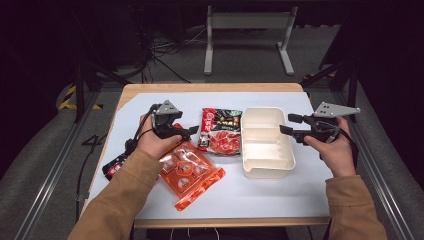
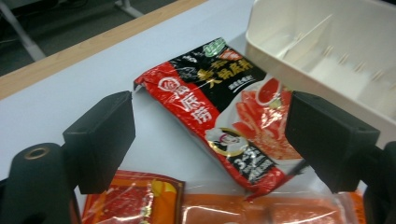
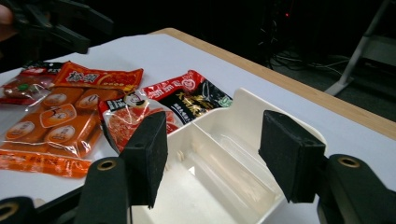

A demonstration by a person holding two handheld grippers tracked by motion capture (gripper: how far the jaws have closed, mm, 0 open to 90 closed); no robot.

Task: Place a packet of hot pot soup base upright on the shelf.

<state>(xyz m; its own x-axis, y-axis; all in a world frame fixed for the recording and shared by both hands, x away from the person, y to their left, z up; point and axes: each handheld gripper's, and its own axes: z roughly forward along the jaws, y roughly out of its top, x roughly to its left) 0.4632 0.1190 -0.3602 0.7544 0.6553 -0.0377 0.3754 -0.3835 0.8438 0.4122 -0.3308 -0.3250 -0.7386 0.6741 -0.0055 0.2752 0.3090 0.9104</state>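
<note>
Left gripper (image 2: 210, 140), jaws open and empty, is hovering over the red pouch (image 2: 224, 121) lying flat beside the bin (image 1: 267, 142). Right gripper (image 3: 212, 154) is waiting open at the bin. Risk: pads sliding off the flat, slick film, or snagging the orange pack (image 1: 190, 172) touching it.

high: above, forward-down | tool views: close, low | shared: white tray (image 1: 266, 145)

The red-and-black sauce packet (image 2: 224, 112) ahead of the left gripper (image 2: 210, 135) is glossy, crinkled plastic film. Below its jaws, the orange snack pack (image 2: 261, 212) is shiny clear wrap. The cream divided tray (image 3: 224, 163) between the right gripper's (image 3: 212, 158) matt black pads is smooth plastic. The table (image 1: 210, 89) has a matt white top edged in wood.
</note>
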